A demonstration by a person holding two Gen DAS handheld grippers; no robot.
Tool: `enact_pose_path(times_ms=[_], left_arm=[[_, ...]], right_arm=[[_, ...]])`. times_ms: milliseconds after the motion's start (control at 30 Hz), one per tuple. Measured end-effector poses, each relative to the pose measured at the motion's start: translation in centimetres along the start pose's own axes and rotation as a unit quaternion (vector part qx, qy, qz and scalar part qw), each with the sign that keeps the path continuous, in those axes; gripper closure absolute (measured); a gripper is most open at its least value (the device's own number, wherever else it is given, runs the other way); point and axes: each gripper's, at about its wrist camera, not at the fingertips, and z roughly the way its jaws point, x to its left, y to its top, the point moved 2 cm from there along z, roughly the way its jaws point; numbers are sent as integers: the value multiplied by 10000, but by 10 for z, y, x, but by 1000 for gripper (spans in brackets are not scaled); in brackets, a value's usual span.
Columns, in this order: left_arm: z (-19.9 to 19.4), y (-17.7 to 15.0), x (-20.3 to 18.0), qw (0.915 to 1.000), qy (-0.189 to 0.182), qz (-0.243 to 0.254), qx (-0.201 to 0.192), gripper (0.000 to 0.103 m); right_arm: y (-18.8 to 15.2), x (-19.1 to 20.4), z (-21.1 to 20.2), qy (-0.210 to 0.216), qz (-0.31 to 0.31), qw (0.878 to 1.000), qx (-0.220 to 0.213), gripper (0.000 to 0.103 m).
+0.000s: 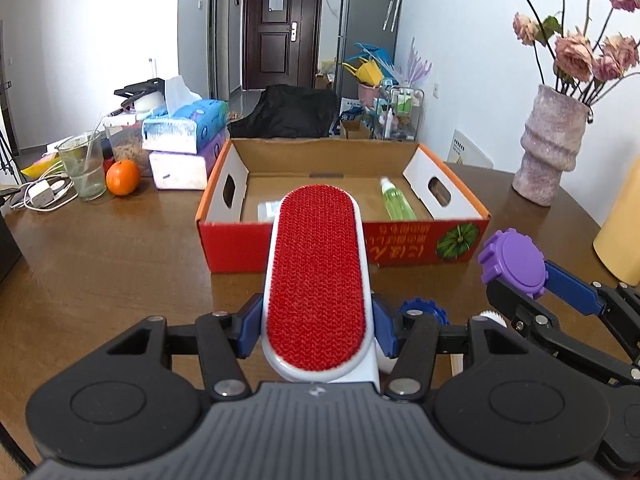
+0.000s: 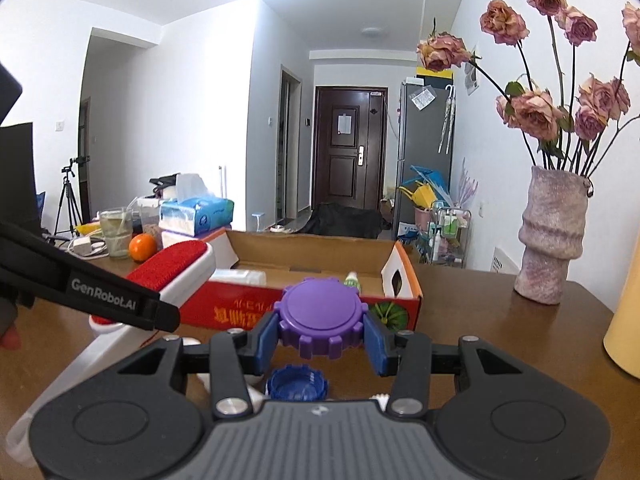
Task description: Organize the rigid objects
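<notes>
Left gripper [image 1: 316, 324] clamps a lint brush [image 1: 316, 280] (red pad up); right gripper [image 2: 320, 338] grips a purple cap [image 2: 321, 320] between its jaws.

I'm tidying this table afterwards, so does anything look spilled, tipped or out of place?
Nothing is spilled or broken. The green spray bottle lies on its side inside the cardboard box, and a blue cap sits loose on the table.

White walls [image 2: 192, 100], dark panelled door [image 2: 348, 148] down the hall — brown wooden table [image 1: 100, 260] in front
</notes>
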Motion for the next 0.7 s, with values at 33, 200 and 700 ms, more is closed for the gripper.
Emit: enact_pose_path(times_ms=[33,200,700], left_arm=[[2,3,1,10000,-7,-19,-10,46],[14,19,1,9999,-35,-91,-81,46],[53,57,3,9995,-65,-210,-212,46]], right_arm=[[3,0,3,-10,-2,10000,-20,58],[14,-2,17,-31,66,9999,-106,58],[40,-13,68,-67,329,9992,-236,58]])
